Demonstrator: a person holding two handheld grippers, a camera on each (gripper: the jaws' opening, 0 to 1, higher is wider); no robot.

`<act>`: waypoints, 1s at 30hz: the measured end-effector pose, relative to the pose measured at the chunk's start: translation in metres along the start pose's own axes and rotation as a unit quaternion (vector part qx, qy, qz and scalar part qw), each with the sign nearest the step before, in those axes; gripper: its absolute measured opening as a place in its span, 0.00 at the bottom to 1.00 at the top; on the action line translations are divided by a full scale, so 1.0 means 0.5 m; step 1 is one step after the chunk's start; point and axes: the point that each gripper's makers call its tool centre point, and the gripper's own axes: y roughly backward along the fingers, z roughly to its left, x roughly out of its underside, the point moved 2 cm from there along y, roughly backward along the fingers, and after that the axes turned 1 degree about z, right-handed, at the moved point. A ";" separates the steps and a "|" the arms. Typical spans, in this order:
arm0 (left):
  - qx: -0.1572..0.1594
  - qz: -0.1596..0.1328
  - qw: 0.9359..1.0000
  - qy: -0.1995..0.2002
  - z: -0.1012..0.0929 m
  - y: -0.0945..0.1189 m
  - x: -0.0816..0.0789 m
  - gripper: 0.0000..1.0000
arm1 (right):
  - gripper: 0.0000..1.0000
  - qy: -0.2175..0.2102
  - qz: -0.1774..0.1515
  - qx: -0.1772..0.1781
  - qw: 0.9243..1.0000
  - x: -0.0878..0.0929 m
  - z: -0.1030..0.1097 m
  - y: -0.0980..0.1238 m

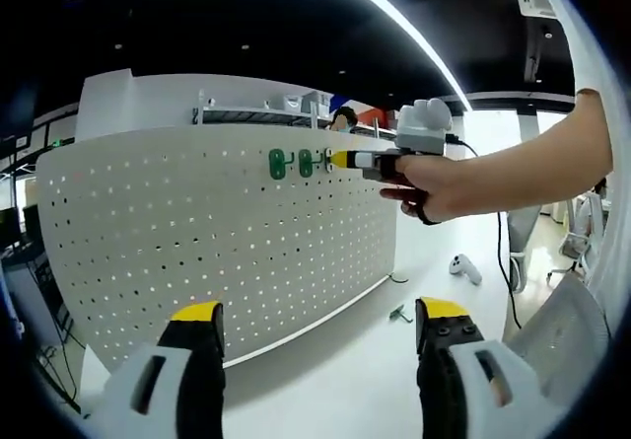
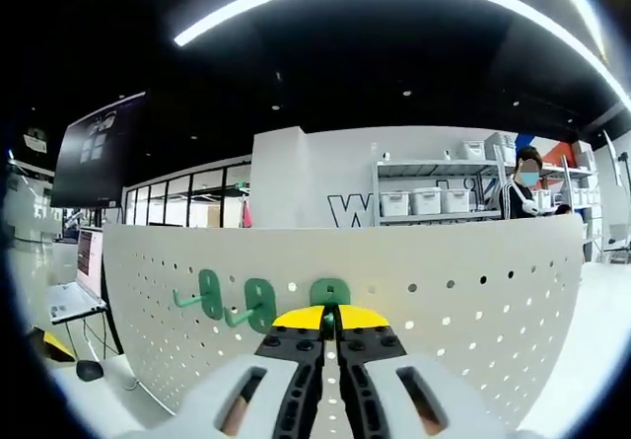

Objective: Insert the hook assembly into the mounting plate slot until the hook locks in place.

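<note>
pressing a green hook (image 2: 329, 294) against the white pegboard (image 2: 473, 311) at lower centre, the right gripper (image 2: 330, 332) is pinching it to seat it, while the left gripper (image 1: 320, 326) is hanging released below.

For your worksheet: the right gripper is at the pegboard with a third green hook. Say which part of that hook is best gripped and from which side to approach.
Grip the hook arm that juts out from the green hook, coming straight on at the pegboard face. Its flat back plate lies against the board, leaving only the arm free. The right gripper is shut there now, jaws together just below the plate; the left gripper is open.
</note>
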 end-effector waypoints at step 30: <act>-0.002 0.000 1.000 0.004 -0.005 0.007 0.001 0.82 | 0.05 -0.015 0.004 0.025 1.000 0.012 0.002 0.001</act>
